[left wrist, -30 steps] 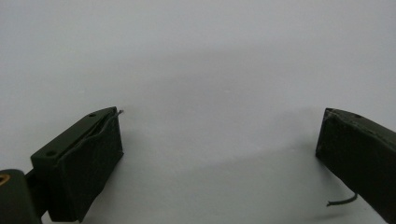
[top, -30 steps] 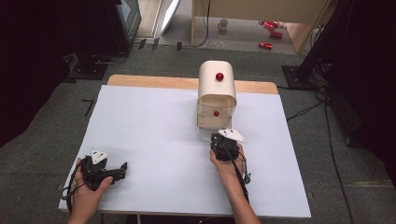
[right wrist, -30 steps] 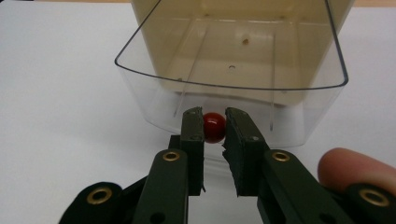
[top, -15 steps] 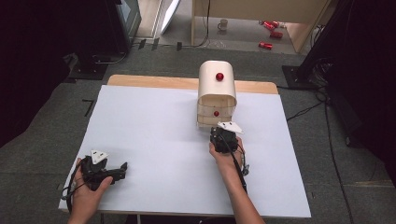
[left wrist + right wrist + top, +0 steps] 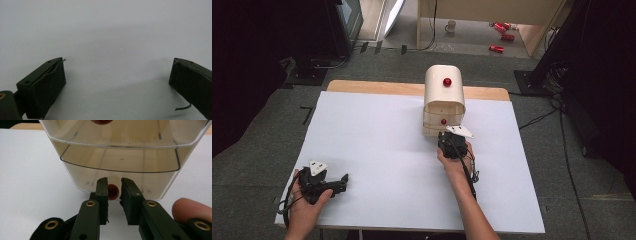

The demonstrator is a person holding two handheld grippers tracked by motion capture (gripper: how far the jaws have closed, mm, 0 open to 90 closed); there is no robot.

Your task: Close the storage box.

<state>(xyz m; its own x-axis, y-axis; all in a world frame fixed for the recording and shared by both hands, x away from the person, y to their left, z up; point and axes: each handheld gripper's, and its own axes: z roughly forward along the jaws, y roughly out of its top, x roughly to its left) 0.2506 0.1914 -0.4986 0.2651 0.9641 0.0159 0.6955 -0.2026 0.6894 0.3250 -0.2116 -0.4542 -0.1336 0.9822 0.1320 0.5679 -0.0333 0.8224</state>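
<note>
A white-topped table with a bare wooden strip along its far edge; a cream bread-bin-shaped box stands directly on it, just beyond the right gripper; the left gripper rests on the near corner.

Both grippers were black: the left gripper and the right gripper each carried a pale three-cornered plate and trailed a dark cable. The right one's fingers were flat black blocks on arms with brass-ringed rivets. The person's forearms were bare, without sleeves.
</note>
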